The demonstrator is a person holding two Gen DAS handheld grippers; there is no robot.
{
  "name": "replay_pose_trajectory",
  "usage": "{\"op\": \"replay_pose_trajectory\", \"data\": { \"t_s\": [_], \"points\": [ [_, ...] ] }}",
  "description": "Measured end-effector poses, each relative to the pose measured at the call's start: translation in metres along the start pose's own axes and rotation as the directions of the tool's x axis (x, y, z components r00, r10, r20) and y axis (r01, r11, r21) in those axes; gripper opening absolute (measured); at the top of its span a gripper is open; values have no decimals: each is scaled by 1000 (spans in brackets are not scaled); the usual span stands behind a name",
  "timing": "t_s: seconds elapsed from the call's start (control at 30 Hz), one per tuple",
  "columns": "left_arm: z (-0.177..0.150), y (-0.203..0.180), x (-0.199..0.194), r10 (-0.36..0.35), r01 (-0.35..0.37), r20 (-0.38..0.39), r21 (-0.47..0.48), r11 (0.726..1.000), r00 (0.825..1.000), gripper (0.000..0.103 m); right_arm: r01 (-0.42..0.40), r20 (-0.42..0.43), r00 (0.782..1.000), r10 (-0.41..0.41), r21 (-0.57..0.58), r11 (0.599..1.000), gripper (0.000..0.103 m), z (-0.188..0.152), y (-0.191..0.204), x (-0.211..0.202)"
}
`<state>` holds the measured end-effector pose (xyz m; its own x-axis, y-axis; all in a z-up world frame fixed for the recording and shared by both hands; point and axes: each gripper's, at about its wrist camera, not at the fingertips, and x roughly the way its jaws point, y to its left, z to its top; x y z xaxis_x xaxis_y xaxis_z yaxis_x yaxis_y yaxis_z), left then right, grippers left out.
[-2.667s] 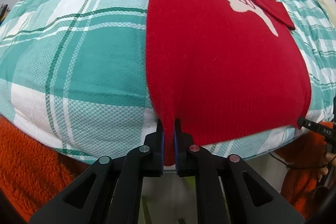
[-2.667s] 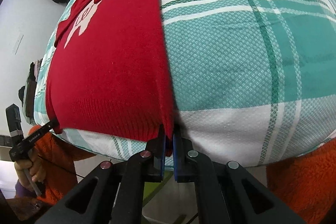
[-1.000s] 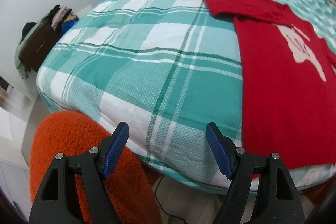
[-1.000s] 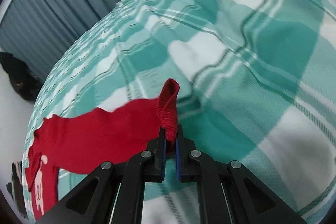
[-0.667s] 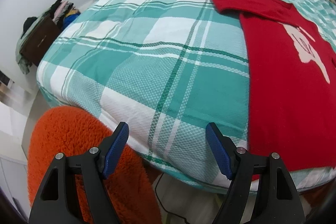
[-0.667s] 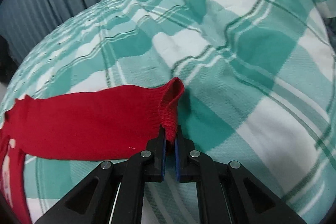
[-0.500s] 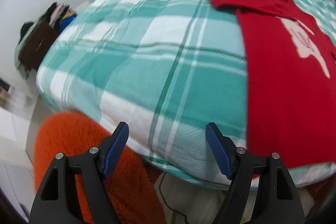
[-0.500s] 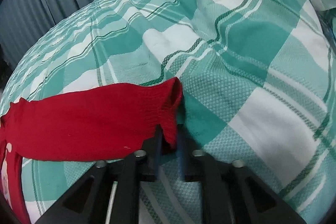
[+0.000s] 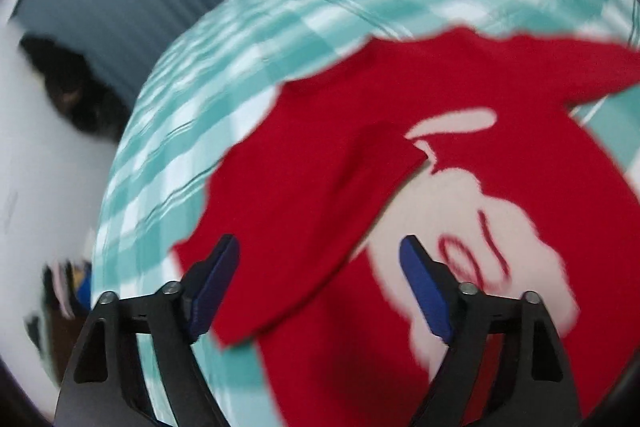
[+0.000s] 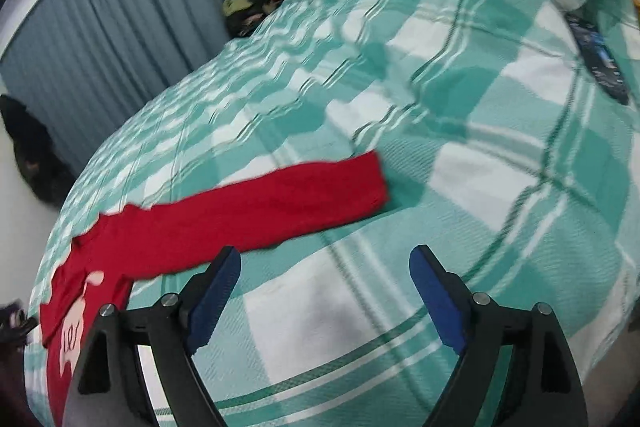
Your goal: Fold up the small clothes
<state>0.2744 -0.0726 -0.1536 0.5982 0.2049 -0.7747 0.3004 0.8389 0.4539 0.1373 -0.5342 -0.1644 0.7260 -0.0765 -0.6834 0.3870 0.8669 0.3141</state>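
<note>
While both tools gape empty, the red sweater's sleeve stretches rightward across the bed.

The right gripper has just opened, dropping the sweater's sleeve flat.

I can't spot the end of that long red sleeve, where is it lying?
In the right wrist view the sleeve cuff lies flat on the green plaid bedspread near the picture's middle, stretched rightward from the red sweater, beyond the open right gripper.
</note>
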Motion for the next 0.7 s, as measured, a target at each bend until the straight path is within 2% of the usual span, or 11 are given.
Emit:
{"op": "replay_pose_trajectory", "data": {
  "t_s": [0.17,0.23,0.27,0.3,0.4,0.47,0.5,0.53,0.63,0.67,0.7],
  "points": [
    [25,-24,60,144,-142,-34,56,988,989,81,-32,-48,998,30,-35,999,86,-7,11,13],
    [27,-20,69,126,-126,-29,15,992,992,52,-40,-62,997,36,-57,998,86,-9,16,17],
    [25,-16,70,85,-85,-44,-13,996,995,2,-43,-68,997,38,-67,997,86,-10,19,19],
    [25,-5,70,43,-49,-76,-72,996,996,3,-45,-73,997,39,-77,996,86,-11,21,20],
    [18,50,43,25,-23,3,-286,958,1000,3,-42,-73,997,35,-99,994,86,-12,27,22],
    [-7,115,23,7,7,27,-499,866,1000,3,-43,-73,997,34,-115,992,86,-12,29,23],
    [-29,150,15,13,5,25,-602,798,1000,3,-44,-74,997,35,-123,991,86,-12,30,24],
    [-58,190,10,16,-2,13,-705,709,1000,3,-44,-77,996,34,-129,991,86,-13,32,25],
    [-143,266,15,37,-86,-78,-858,507,996,3,-46,-86,996,35,-137,989,86,-15,35,27],
    [-166,279,20,50,-134,-125,-876,463,991,3,-47,-90,995,34,-139,989,86,-16,36,28],
    [-201,294,26,53,-192,-187,-896,401,981,3,-46,-95,995,33,-142,989,86,-17,38,30]
  ]
}}
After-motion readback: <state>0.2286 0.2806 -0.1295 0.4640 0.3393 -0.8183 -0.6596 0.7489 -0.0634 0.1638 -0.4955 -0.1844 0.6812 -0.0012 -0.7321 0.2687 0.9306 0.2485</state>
